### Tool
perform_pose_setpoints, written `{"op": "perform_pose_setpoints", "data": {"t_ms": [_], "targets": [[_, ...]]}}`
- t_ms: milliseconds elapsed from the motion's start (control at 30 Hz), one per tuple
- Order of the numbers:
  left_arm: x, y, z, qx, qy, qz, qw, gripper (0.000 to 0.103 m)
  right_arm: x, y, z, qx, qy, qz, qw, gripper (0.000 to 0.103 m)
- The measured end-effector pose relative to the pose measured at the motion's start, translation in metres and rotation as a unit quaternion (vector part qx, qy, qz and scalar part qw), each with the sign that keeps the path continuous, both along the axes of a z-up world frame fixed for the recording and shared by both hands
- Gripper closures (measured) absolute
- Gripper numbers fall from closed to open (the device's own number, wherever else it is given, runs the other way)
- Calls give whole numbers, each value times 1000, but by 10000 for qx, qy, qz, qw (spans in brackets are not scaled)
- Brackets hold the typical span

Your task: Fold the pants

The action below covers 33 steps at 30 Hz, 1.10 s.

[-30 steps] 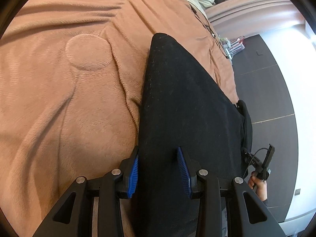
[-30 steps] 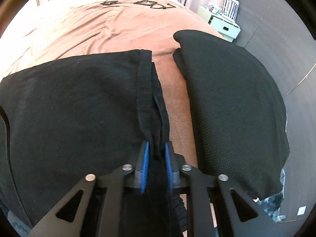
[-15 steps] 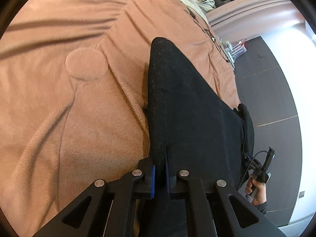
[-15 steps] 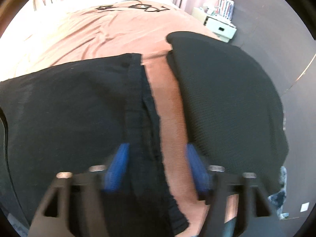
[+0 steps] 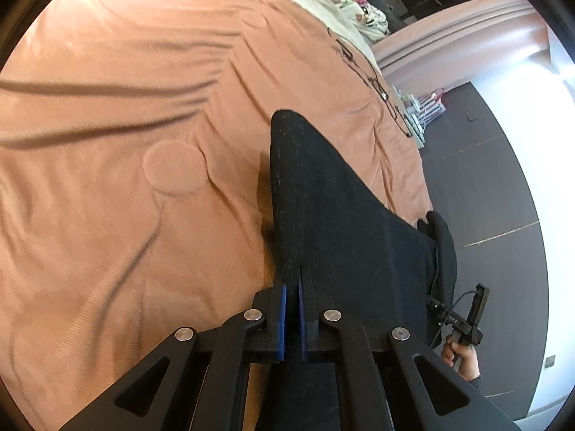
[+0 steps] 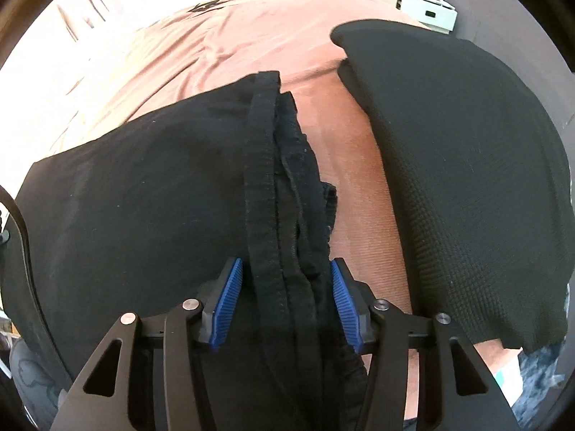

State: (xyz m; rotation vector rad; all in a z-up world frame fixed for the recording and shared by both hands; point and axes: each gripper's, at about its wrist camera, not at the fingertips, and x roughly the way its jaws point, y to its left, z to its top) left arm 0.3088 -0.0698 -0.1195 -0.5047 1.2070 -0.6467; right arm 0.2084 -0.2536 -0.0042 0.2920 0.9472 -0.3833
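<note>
Left wrist view: one pair of black pants [image 5: 334, 215], laid long on a bed covered by one peach-brown blanket [image 5: 107, 197]. Left gripper [image 5: 291, 287], blue fingers [image 5: 283, 309] clenched tight on the near edge of the pants, fabric pinched between them and lifted a little off the blanket, shadow under that edge. Blanket has creases and two round stitched patches, one near the pants, one further up. A pale quilt with cartoon prints [image 5: 345, 3] lies at the far end, a black cable [image 5: 373, 82] runs on the blanket near the far edge. Dark floor on the right. A hand [image 5: 461, 355] low right holds the other gripper's handle. Second black garment [image 5: 444, 240] just past the pants at the bed edge.

Right wrist view: two black garments. Pants [image 6: 143, 197] on the left with a ribbed waistband [image 6: 262, 186] running toward the camera, layers bunched beside it. Folded black waffle-knit garment [image 6: 467, 161] on the right, a strip of blanket [image 6: 359, 179] between them, not touching. Right gripper [image 6: 285, 283] has just been closing, fingers [image 6: 228, 298] either side of the waistband with gaps visible, not pressing it. White box [image 6: 427, 7] on the floor beyond.
</note>
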Motion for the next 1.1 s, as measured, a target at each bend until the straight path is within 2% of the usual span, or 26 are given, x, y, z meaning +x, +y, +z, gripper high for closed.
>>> {"op": "perform_pose_setpoints", "data": {"t_ms": [167, 200, 233, 333, 400, 467, 600, 667, 700, 733, 767, 867, 967, 1100], "targets": [[4, 23, 13, 149, -155, 151, 9997, 101, 7, 14, 8, 91, -129, 114, 9998, 54], [5, 27, 16, 254, -214, 234, 9992, 103, 11, 17, 8, 69, -125, 120, 9998, 54], [7, 44, 26, 525, -475, 536, 9961, 103, 13, 19, 8, 73, -135, 126, 9998, 54], [20, 82, 38, 102, -395, 748, 9964, 103, 13, 26, 8, -31, -83, 157, 9998, 54], [26, 100, 38, 150, -311, 764, 9965, 103, 18, 31, 5, -341, 125, 128, 9993, 54], [27, 107, 33, 184, -182, 662, 9975, 103, 20, 30, 5, -434, 206, 78, 9988, 54], [25, 96, 18, 249, -28, 301, 9992, 102, 23, 28, 0, -721, 303, -44, 9969, 54], [24, 82, 9, 198, 58, 122, 9997, 98, 24, 25, -3, -754, 288, -66, 9967, 54], [23, 76, 5, 162, 99, 86, 9998, 91, 24, 23, -4, -779, 274, -80, 9966, 55], [22, 71, 0, 128, 157, 51, 9998, 84, 24, 22, -5, -823, 285, -104, 9961, 63], [22, 65, -6, 102, 227, -6, 9997, 82, 23, 21, -5, -852, 289, -124, 9959, 71], [22, 45, -20, 91, 372, -157, 9991, 77, 19, 22, 1, -783, 193, -113, 9967, 82], [20, 31, -32, 51, 506, -278, 9983, 76, 14, 26, 5, -831, 171, -112, 9963, 90], [20, 12, -40, 98, 566, -404, 9975, 72, 10, 29, 10, -966, 177, -203, 9950, 94]]}}
